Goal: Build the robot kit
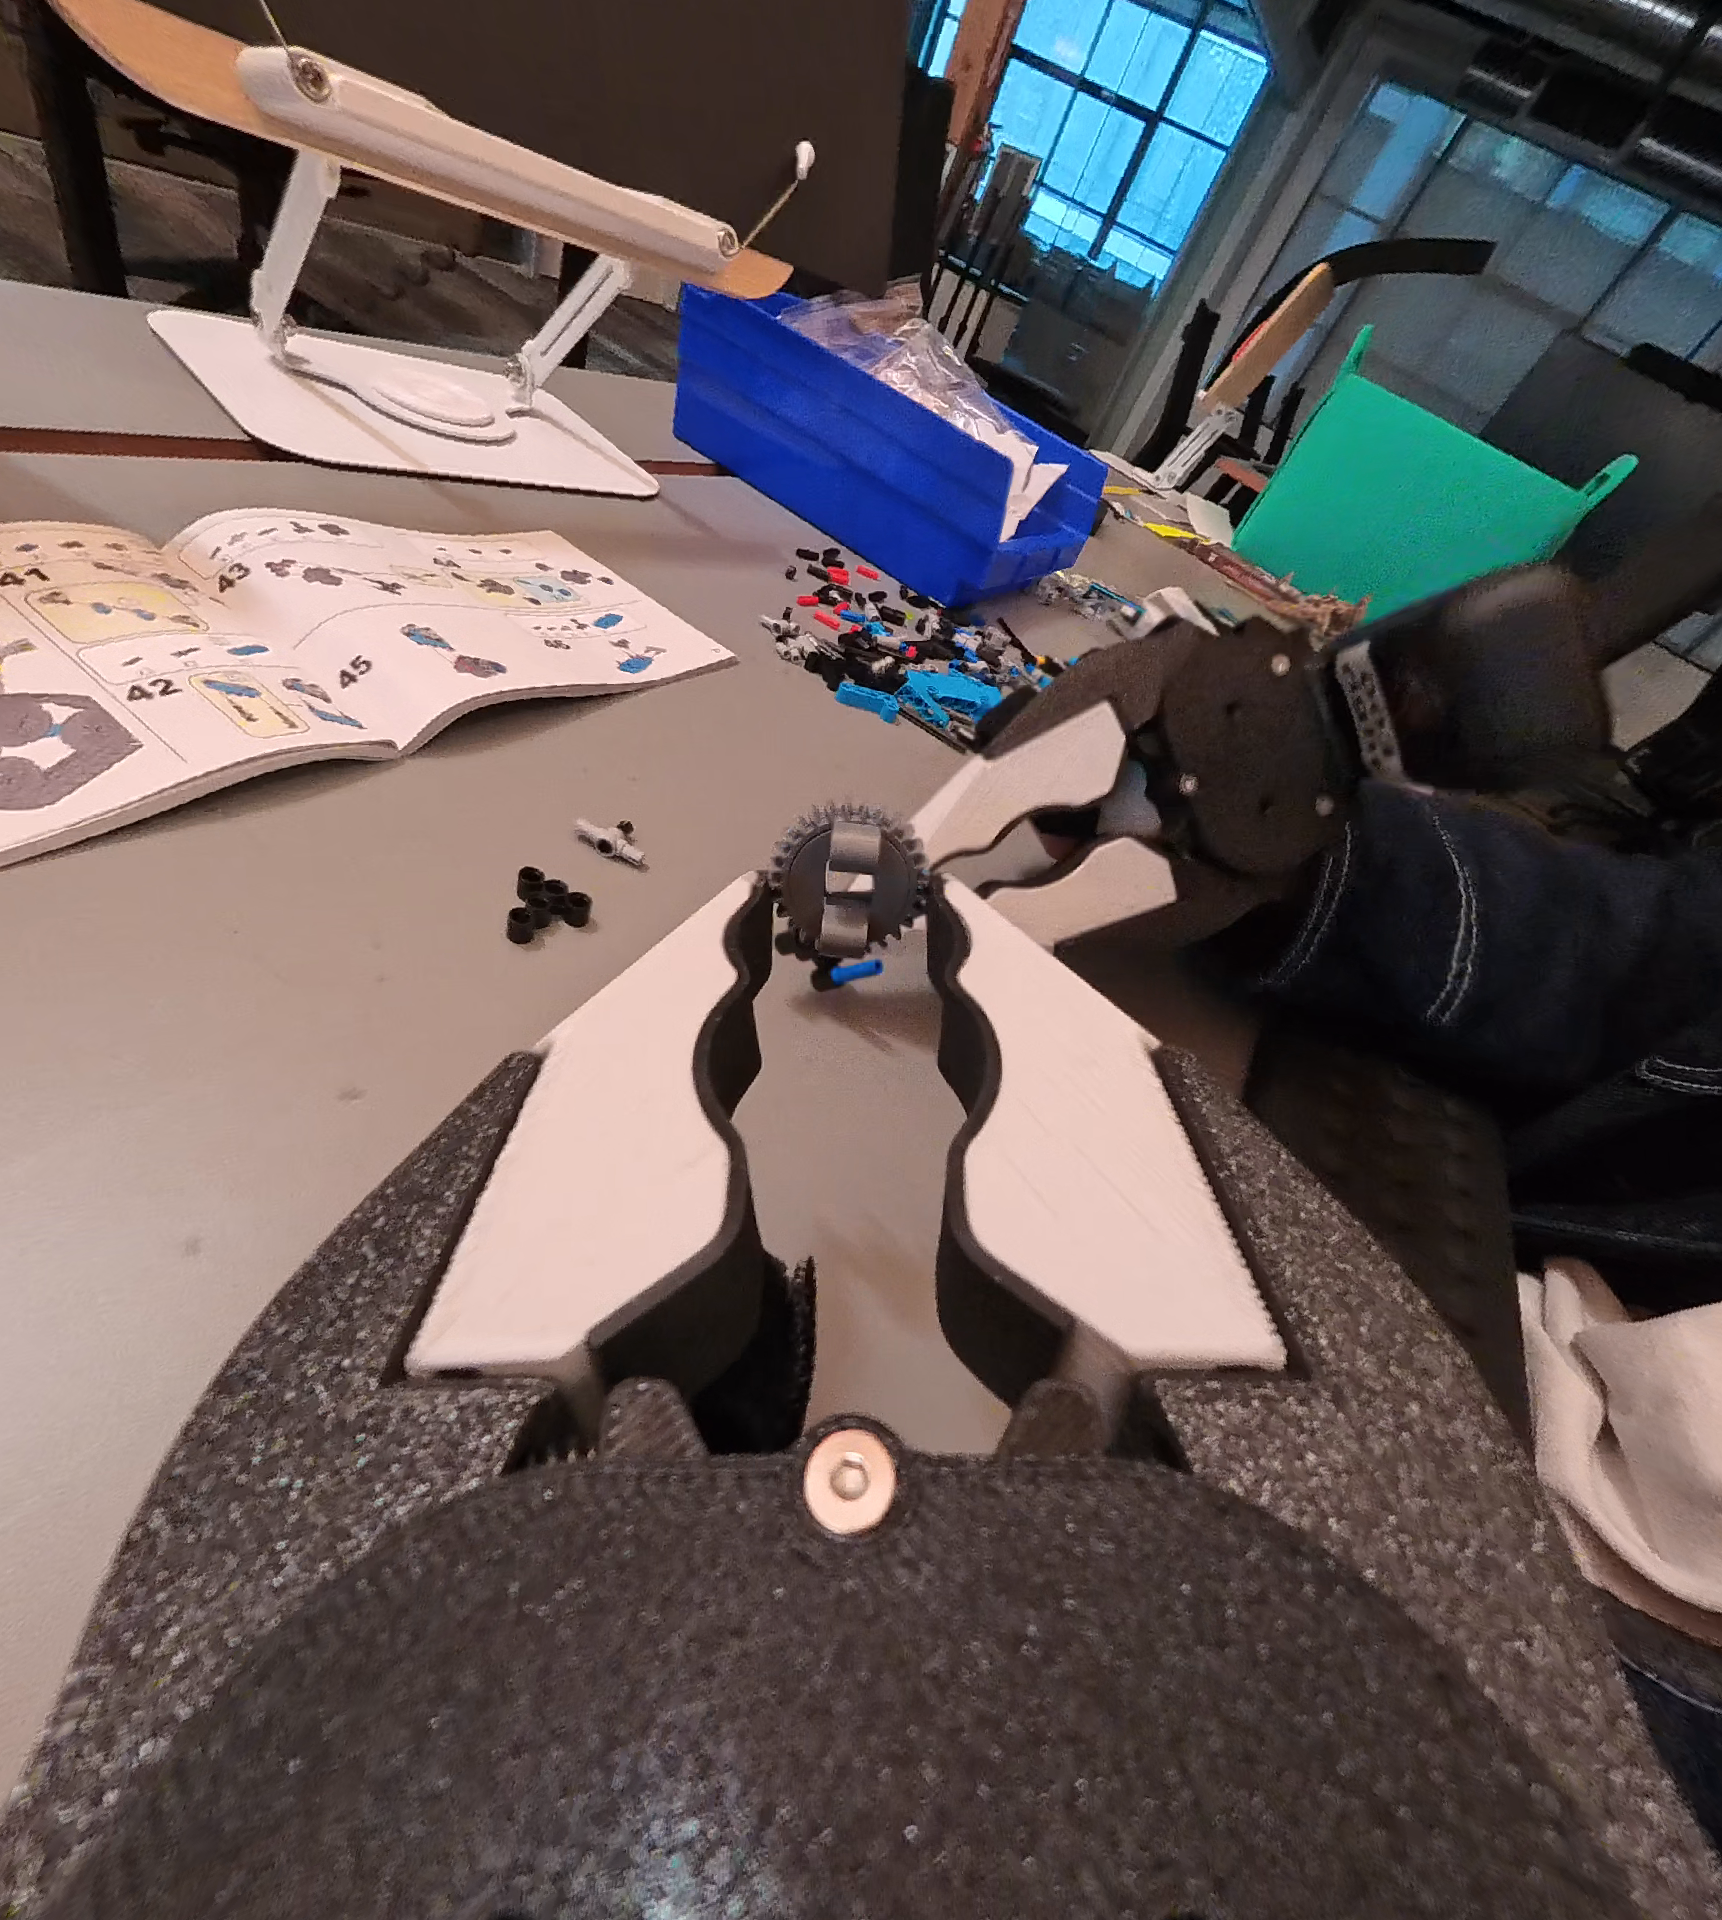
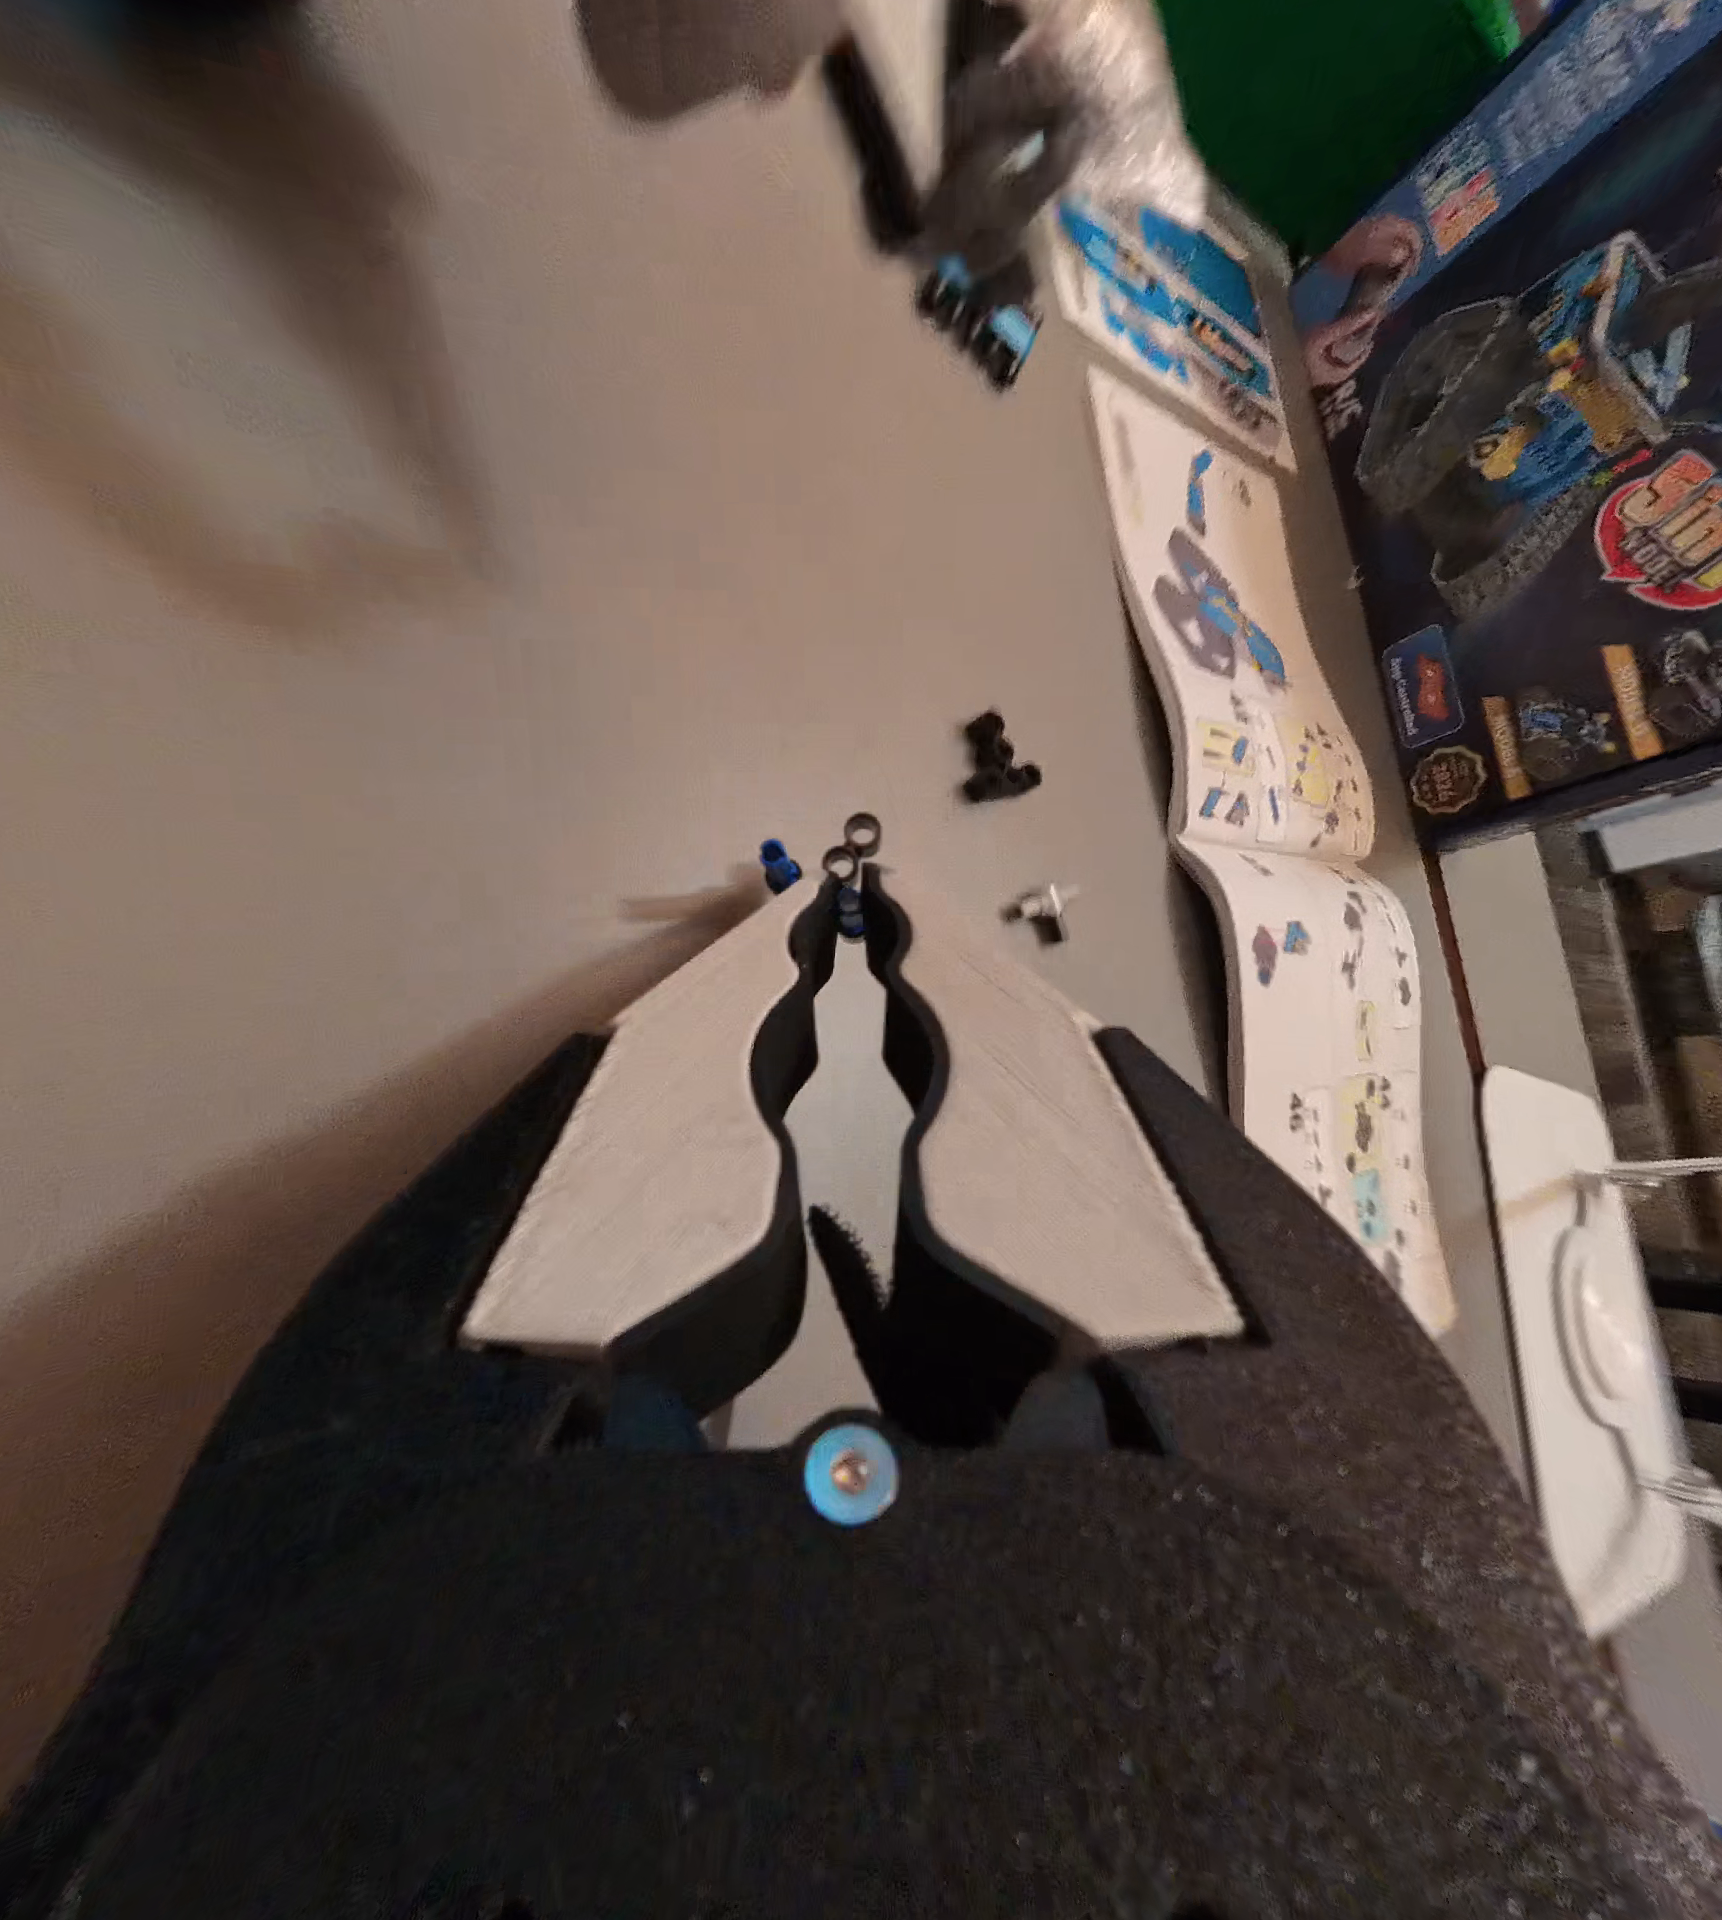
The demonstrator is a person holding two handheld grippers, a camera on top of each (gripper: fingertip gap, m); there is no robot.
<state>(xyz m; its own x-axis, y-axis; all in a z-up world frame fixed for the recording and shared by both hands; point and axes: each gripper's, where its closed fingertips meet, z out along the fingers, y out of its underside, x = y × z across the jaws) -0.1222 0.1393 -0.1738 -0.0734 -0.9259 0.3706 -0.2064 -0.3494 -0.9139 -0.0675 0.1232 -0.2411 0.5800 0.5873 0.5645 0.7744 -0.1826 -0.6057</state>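
In the left wrist view my left gripper is shut on a dark grey gear assembly with a light grey piece across it, held just above the grey table. A blue pin sticks out below the gear. My right gripper comes in from the right, its tips right beside the gear. In the blurred right wrist view my right gripper is nearly closed on a small blue pin. Two black rings and another blue pin lie just past its tips.
A black connector and a small grey piece lie on the table, left of the gear. An open instruction booklet, a white stand, a blue bin and several loose parts are farther off. A toy box stands at right. Some 9 cm of space lies between my two pairs of fingers.
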